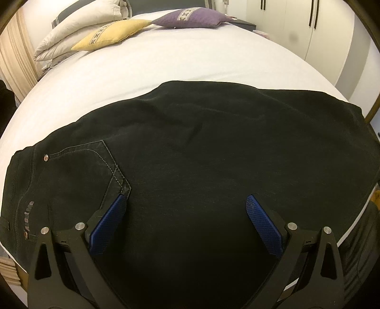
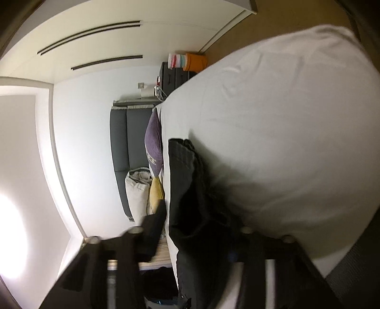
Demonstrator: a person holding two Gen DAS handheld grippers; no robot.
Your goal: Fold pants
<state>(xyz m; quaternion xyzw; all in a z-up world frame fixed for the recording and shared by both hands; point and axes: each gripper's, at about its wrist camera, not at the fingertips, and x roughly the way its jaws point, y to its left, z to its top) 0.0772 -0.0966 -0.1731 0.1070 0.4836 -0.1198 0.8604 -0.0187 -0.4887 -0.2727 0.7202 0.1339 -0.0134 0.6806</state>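
Note:
Black pants [image 1: 190,147] lie spread across the near edge of a white bed [image 1: 166,64], waist and back pocket [image 1: 80,166] to the left, legs running off to the right. My left gripper [image 1: 186,202] hovers just above the cloth, jaws wide open, blue pads [image 1: 109,221] showing, holding nothing. The right wrist view is rolled sideways and blurred. There the pants [image 2: 187,190] run down the bed's edge and fill the space between the fingers of my right gripper [image 2: 197,235]. Whether it grips the cloth is unclear.
A yellow cushion [image 1: 111,34], a purple cushion [image 1: 190,16] and white pillows [image 1: 78,26] lie at the head of the bed. White wardrobe doors [image 1: 296,31] stand at the right. A grey headboard [image 2: 128,152] and a nightstand [image 2: 175,76] show in the right wrist view.

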